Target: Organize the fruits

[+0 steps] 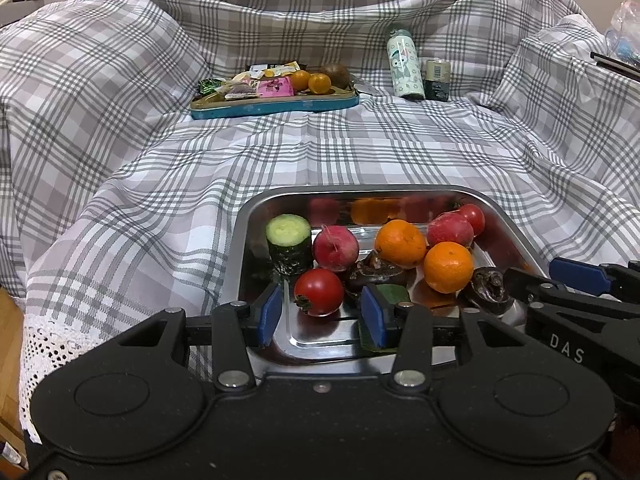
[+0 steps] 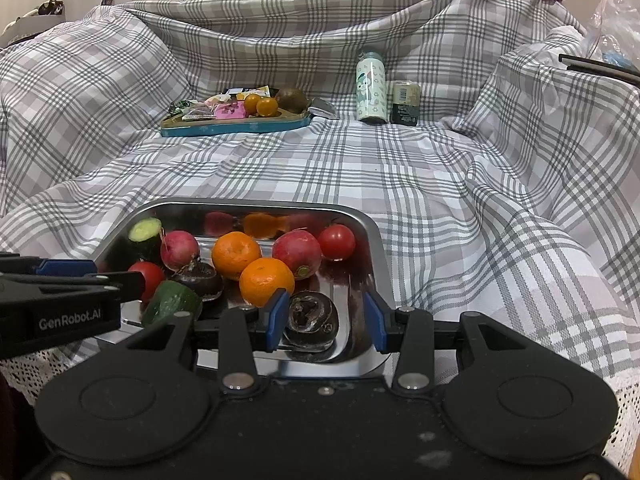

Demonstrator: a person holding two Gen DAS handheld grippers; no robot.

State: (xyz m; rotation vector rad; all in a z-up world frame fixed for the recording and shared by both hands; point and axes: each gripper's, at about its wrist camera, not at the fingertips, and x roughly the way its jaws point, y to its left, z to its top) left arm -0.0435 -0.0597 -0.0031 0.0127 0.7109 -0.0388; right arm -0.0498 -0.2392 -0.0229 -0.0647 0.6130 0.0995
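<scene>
A steel tray [image 1: 504, 216] [image 2: 374, 236] sits near the cloth's front edge. It holds two oranges [image 1: 448, 266] [image 2: 266, 280], two tomatoes [image 1: 319, 291] [image 2: 337, 241], two red radishes [image 1: 335, 247] [image 2: 297, 253], cucumber pieces [image 1: 289, 242] [image 2: 172, 302] and dark chestnut-like pieces [image 1: 489, 286] [image 2: 311, 320]. My left gripper [image 1: 322, 316] is open, its pads either side of the near tomato. My right gripper [image 2: 327, 318] is open around a dark piece at the tray's near right corner. A blue tray [image 1: 276, 104] [image 2: 236, 124] at the back holds small oranges [image 1: 319, 83] [image 2: 266, 107], a kiwi and snack packets.
A checked cloth [image 1: 320, 152] [image 2: 440, 184] covers the table and the raised backing around it. A patterned bottle [image 1: 405, 65] [image 2: 371, 87] and a small green can [image 1: 437, 80] [image 2: 405, 103] stand at the back right. The lace hem marks the front edge [image 1: 44, 344].
</scene>
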